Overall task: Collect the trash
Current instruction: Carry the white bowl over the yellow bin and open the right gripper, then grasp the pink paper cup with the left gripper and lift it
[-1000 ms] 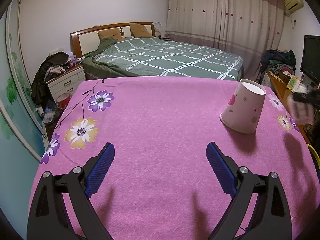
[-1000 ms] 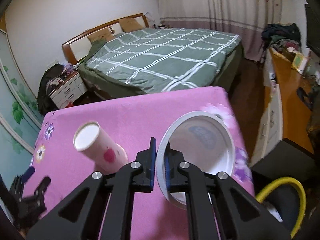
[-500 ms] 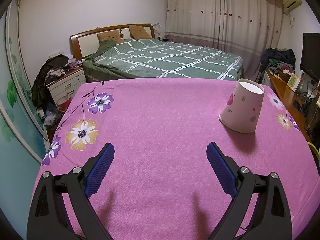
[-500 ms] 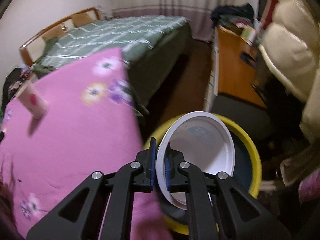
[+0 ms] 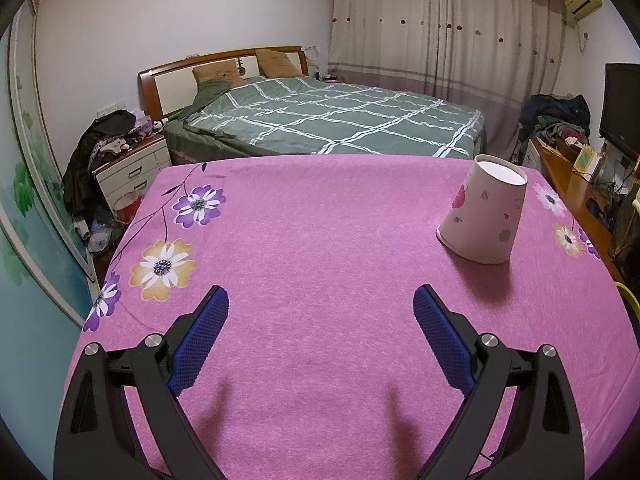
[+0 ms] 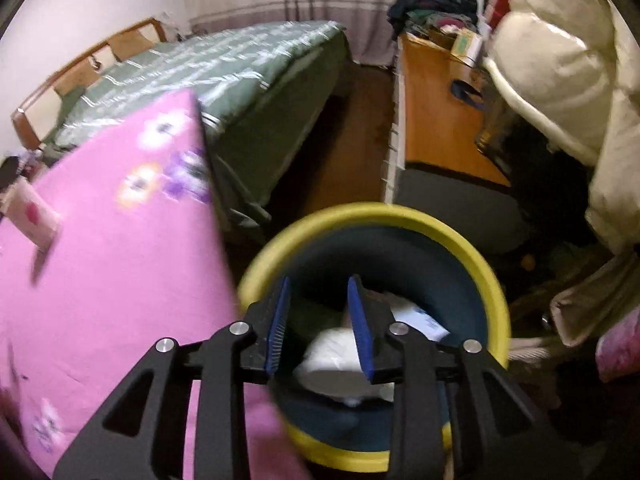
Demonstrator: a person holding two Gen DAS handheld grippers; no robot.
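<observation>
Trash bin (image 6: pixel 486 276), yellow-rimmed with a dark blue interior, stands on the floor at the tabletop's edge, filling the right wrist view from 3 to 6 o'clock; white trash lies inside it, the paper plate (image 6: pixel 332 356) showing as a pale blurred shape behind the fingers. Tabletop (image 5: pixel 320 264), draped in a pink flowered cloth, occupies the lower half of the left wrist view. Bed (image 5: pixel 320 120) with a green checked cover lies beyond it at 12 o'clock. Paper cup (image 5: pixel 482 216), pink-printed and upside down, rests on the cloth at 2 o'clock, well apart from the left gripper (image 5: pixel 320 300), whose jaws are spread wide and empty above the cloth. Right gripper (image 6: pixel 318 284) hangs over the bin mouth, its jaws parted with nothing between them.
</observation>
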